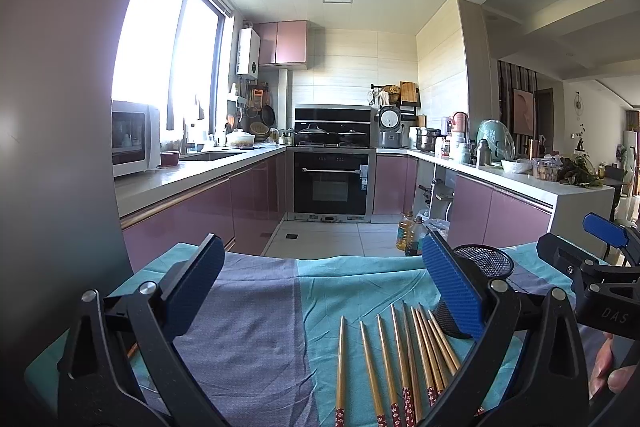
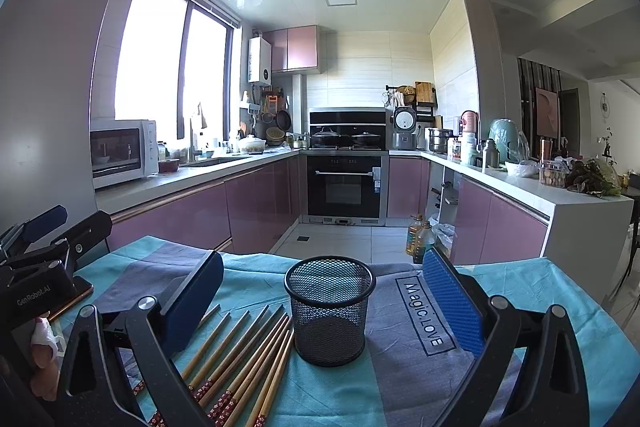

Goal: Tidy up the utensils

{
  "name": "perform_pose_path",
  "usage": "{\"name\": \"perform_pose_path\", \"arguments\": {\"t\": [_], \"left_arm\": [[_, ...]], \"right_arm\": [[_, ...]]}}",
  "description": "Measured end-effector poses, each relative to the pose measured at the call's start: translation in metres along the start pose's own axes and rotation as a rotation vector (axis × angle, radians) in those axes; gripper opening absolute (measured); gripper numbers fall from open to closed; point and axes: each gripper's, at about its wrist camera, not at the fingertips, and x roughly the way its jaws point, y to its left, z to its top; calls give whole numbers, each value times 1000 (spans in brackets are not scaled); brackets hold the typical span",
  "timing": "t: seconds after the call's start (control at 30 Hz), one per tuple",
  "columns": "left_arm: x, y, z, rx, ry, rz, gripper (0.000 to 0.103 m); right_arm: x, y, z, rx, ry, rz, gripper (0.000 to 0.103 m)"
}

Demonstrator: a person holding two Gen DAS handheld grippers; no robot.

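Several wooden chopsticks (image 1: 404, 359) with red patterned ends lie side by side on a teal and grey cloth (image 1: 256, 311). A black mesh holder (image 2: 330, 309) stands upright and empty just right of the chopsticks (image 2: 244, 359). My left gripper (image 1: 324, 287) hovers open above the cloth, its right finger partly covering the mesh holder (image 1: 486, 261). Around the holder my right gripper (image 2: 324, 301) is open, with nothing held. The left gripper (image 2: 44, 251) shows at the left edge of the right wrist view, and the right gripper (image 1: 600, 259) at the right edge of the left wrist view.
The cloth (image 2: 412, 371) bears the print "Magic.LOVE". Beyond the table's far edge lies a tiled floor with oil bottles (image 2: 420, 235). Purple cabinets line both sides, a microwave (image 2: 120, 151) sits on the left counter, and an oven (image 2: 346, 187) is at the back. A hand (image 1: 612, 371) holds the right gripper.
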Motion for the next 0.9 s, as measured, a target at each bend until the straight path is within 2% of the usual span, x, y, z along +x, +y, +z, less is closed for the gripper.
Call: {"name": "perform_pose_path", "arguments": {"t": [0.9], "left_arm": [[0, 0, -1, 2, 4, 1, 97]], "right_arm": [[1, -2, 2, 1, 9, 3, 97]]}}
